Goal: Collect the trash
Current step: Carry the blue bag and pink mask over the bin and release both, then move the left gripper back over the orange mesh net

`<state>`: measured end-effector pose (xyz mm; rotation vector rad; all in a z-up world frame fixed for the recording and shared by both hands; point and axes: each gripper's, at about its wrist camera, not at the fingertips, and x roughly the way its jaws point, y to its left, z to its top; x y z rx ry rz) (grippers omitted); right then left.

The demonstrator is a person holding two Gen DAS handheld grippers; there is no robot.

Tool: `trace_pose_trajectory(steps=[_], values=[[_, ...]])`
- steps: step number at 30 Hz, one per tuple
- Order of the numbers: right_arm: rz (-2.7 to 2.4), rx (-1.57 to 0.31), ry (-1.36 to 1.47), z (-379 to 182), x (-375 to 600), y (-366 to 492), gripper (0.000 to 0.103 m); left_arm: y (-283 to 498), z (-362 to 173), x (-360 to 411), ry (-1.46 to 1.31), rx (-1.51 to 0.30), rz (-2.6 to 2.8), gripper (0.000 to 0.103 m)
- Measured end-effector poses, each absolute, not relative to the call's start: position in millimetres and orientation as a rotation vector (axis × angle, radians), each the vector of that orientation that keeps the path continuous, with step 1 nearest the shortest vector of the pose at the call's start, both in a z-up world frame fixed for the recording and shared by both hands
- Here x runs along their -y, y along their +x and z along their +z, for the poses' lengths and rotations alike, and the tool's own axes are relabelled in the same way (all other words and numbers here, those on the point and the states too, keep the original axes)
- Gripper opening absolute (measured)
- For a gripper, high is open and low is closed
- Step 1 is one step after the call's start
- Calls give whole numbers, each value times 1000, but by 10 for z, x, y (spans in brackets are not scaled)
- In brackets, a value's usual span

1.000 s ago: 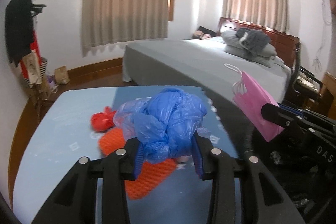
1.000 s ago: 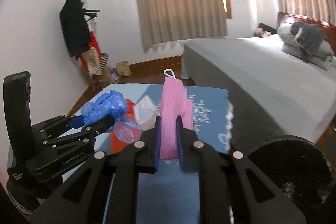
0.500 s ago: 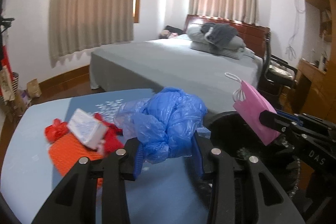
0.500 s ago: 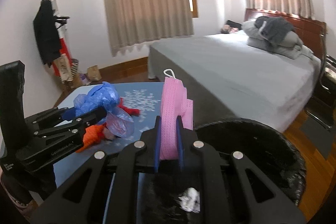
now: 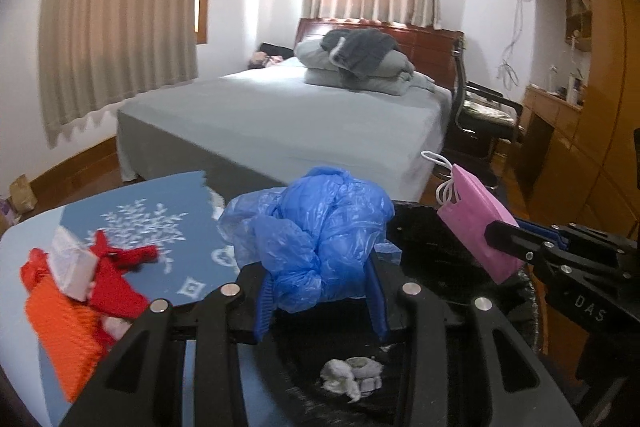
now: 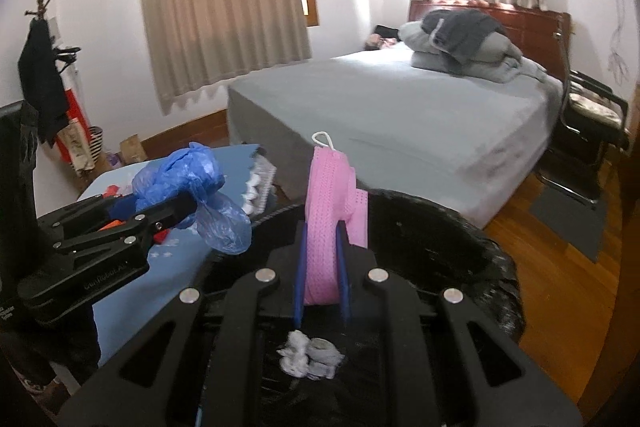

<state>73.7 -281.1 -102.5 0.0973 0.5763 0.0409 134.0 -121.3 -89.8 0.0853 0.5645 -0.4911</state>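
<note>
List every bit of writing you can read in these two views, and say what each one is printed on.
"DAS": on the body of the right tongs, seen from the left wrist view; the letters may run on out of sight.
"GenRobot.AI": on the body of the left tongs, seen from the right wrist view; small, so the reading is unsure.
White marks at the left edge of the right wrist view: too cut off to read.

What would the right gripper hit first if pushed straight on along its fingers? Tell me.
Probably the black bin's inner far wall. The right gripper, shut on the pink mask, points down into it; depth is uncertain.
</note>
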Motion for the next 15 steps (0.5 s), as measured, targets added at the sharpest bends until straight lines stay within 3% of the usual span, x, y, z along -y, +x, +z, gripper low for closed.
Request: trace_pose_trajectory(steps=[6, 8, 13, 15], values=[[-4, -591, 110, -1132, 3059, 675, 15, 1367, -975, 1461, 101, -578, -540, 40], [-16, -595, 114, -1150, 3106, 671, 18, 1396, -1001, 1515, 102, -589, -555, 45], [-54, -600, 124, -1218, 3203, 632, 46, 1418, -1101, 1573, 117, -641, -579, 62], [-63, -598, 124, -1236, 3227, 615, 52, 1407, -1127, 1557, 120, -650, -572, 68]])
